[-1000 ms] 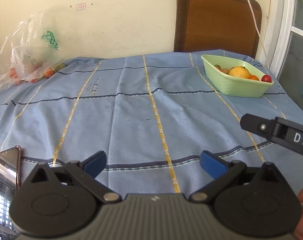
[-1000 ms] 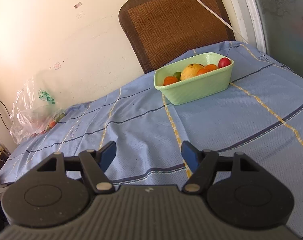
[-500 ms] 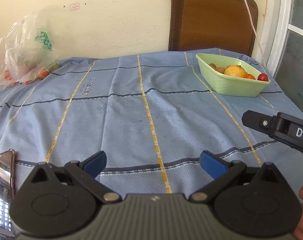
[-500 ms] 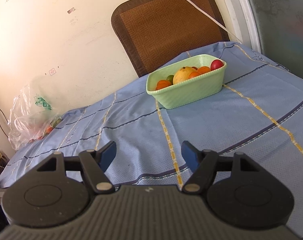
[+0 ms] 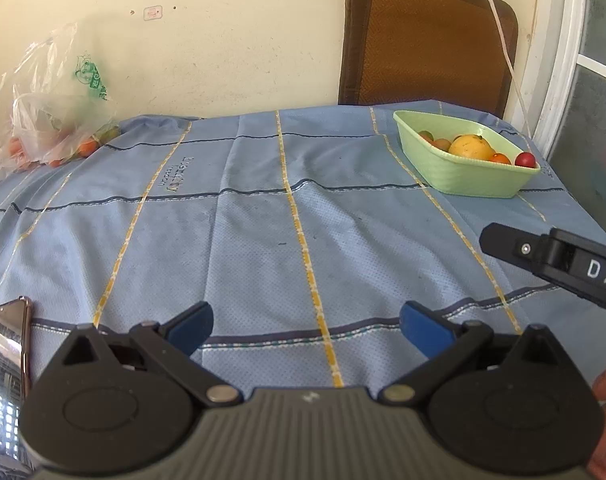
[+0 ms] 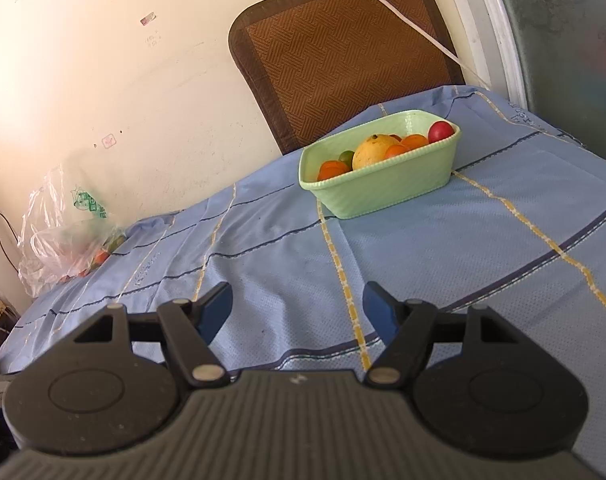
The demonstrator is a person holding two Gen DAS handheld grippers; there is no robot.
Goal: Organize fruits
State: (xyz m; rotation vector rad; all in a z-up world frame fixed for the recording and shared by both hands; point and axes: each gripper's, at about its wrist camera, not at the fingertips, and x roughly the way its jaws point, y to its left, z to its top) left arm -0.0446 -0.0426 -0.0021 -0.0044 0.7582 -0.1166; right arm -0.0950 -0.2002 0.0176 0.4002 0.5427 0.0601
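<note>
Both tongs stand wide apart with nothing between them: the left tongs [image 5: 305, 322] and the right tongs [image 6: 297, 306] each hover low over the blue cloth-covered worktop [image 5: 243, 240] with yellow stripes. Fruit is in two places. A pale green ribbed plastic basket [image 6: 387, 184] sits at the far right of the worktop, in front of a brown woven chair back [image 6: 343, 52], and holds a large yellow-orange citrus [image 6: 373, 152], several small orange fruits [image 6: 332, 168], a green one and a small red fruit [image 6: 440, 131]. More small orange fruits lie in a crumpled clear plastic bag [image 5: 43, 120] at the far left, against the wall.

Judging by looks, the small fruits are light, round and smooth, so they could roll or slip; a gentle pinch across the widest part should suit them. The large citrus is heavier and would need nearly the full spread. The bag is limp and will not hold its shape.

Only the left view shows a phone-like reflective slab [image 5: 5, 344] at the near-left edge and the right tool's black arm [image 5: 559, 260] reaching in. The right view looks deeper into the basket.
</note>
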